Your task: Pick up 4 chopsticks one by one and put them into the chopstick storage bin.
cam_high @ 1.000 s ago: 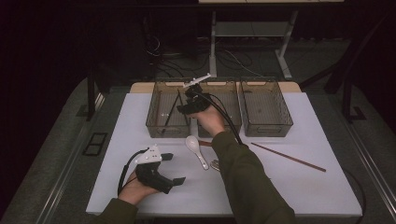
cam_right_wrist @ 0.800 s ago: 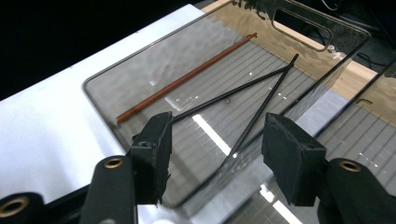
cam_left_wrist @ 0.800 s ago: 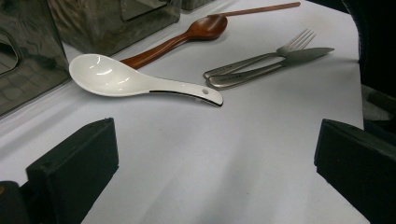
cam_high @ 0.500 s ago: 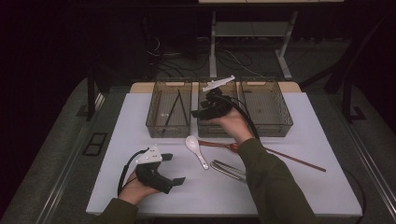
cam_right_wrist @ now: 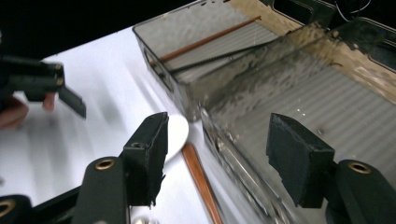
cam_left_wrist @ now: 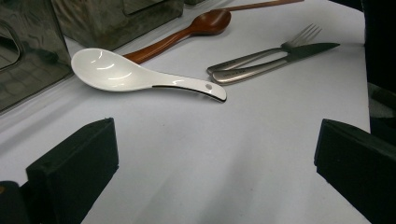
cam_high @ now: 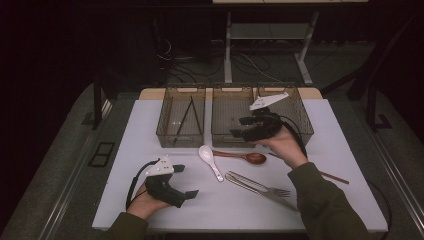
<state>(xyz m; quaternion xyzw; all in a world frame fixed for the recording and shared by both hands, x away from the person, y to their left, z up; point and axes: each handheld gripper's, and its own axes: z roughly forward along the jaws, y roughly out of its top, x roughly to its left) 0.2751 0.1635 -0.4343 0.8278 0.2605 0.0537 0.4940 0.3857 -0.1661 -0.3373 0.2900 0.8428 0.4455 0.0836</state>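
Three clear bins stood in a row at the far side of the white surface [cam_high: 125,150]: the left bin [cam_high: 170,136] held a pair of chopsticks [cam_high: 189,116], and the middle bin [cam_high: 220,137] and the right bin [cam_high: 304,131] were beside it. The right claw [cam_high: 234,133] hung over the front edge of the middle bin, above the surface. Its jaws had just been opening, they stood apart and nothing was between them. In the right gripper view the right claw [cam_right_wrist: 217,158] looked down on the wall of the middle bin [cam_right_wrist: 243,154].

The left claw [cam_high: 186,181] rested near the front left of the surface in the person's left hand [cam_high: 145,202]. Its jaws were wide apart and empty.

Between the two claws, the white ceramic spoon [cam_high: 210,161] lay on the surface just in front of the bins. The wooden spoon [cam_high: 241,156] lay beside it, and their bowl and handle ends were very close. A metal fork [cam_high: 265,186] and a knife [cam_high: 245,181] lay side by side nearer to the person. One more chopstick [cam_high: 330,175] lay at the right, partly hidden by the right sleeve [cam_high: 325,205].
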